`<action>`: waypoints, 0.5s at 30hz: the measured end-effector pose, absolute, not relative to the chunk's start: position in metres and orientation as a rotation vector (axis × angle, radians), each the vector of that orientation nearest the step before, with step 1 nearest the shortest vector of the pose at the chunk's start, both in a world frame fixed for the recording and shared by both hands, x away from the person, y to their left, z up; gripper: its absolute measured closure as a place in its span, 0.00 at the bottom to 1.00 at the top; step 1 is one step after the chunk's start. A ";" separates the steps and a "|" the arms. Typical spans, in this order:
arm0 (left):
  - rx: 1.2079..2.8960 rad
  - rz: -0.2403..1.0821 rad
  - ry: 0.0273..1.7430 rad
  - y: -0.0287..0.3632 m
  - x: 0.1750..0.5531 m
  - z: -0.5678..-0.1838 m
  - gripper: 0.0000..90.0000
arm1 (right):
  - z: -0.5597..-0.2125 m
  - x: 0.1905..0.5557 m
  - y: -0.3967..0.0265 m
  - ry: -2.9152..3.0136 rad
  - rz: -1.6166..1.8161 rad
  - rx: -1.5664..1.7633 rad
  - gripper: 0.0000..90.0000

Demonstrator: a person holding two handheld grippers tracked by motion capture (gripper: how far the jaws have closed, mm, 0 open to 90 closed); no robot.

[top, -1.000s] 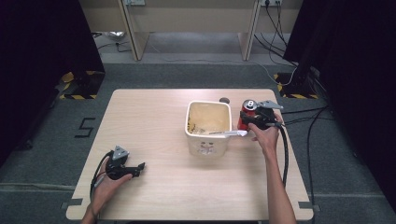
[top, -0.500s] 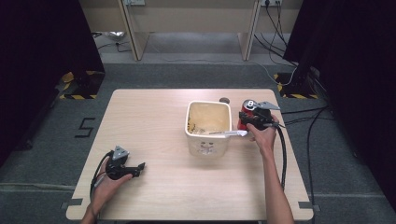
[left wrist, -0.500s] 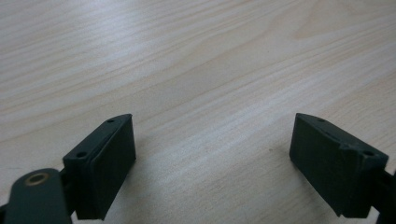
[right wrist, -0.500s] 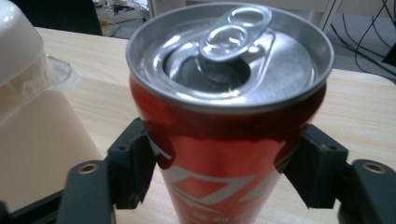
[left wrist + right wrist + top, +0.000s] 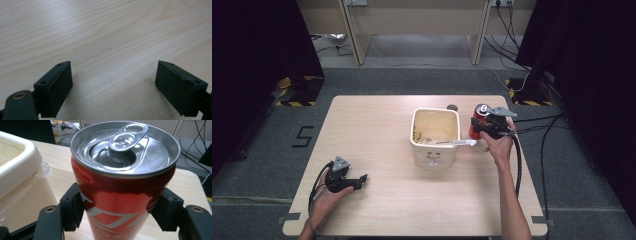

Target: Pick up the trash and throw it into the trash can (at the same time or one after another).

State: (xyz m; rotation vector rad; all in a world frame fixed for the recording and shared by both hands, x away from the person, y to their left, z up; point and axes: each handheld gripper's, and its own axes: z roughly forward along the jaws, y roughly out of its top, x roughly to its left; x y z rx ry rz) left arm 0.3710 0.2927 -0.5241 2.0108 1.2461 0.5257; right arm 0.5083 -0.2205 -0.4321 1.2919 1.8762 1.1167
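From the high view, one wooden table carries one cream bin near its middle, one red can just to the bin's right, and one small dark round thing behind the bin, too small to identify. A pale flat strip juts from the bin's right rim; what it is cannot be made out. Two hands work here. The right hand-held gripper sits at the can, and its body hides most of the can's side. The left hand-held gripper lies low on the near left part of the table, well apart from the bin and can. The bin's contents are unclear, only yellowish patches on its inner wall.

In the left gripper view, the left hand-held gripper has two black jaws spread wide with bare wood grain between them, released and grasping nothing. Both jaws are cut off at the bottom edge.

In the right gripper view, the right hand-held gripper has been closing its jaws, and the two pads now clasp the upright can on either side. The can's base is cut off. Its single pull tab lies over an opened mouth. One corner of the bin shows at the left, just beside the can.
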 end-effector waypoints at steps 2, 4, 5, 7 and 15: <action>2.011 0.526 1.246 0.293 0.371 -0.524 0.15 | -0.430 0.506 -0.222 1.882 1.111 1.298 0.38; 2.011 0.526 1.246 0.293 0.371 -0.524 0.15 | -0.427 0.504 -0.224 1.882 1.101 1.294 0.38; 2.011 0.526 1.246 0.293 0.371 -0.524 0.15 | -0.426 0.503 -0.226 1.876 1.105 1.295 0.38; 2.010 0.526 1.246 0.293 0.371 -0.524 0.15 | -0.422 0.499 -0.228 1.873 1.100 1.294 0.38; 2.011 0.525 1.246 0.293 0.371 -0.524 0.15 | -0.407 0.488 -0.232 1.881 1.088 1.265 0.38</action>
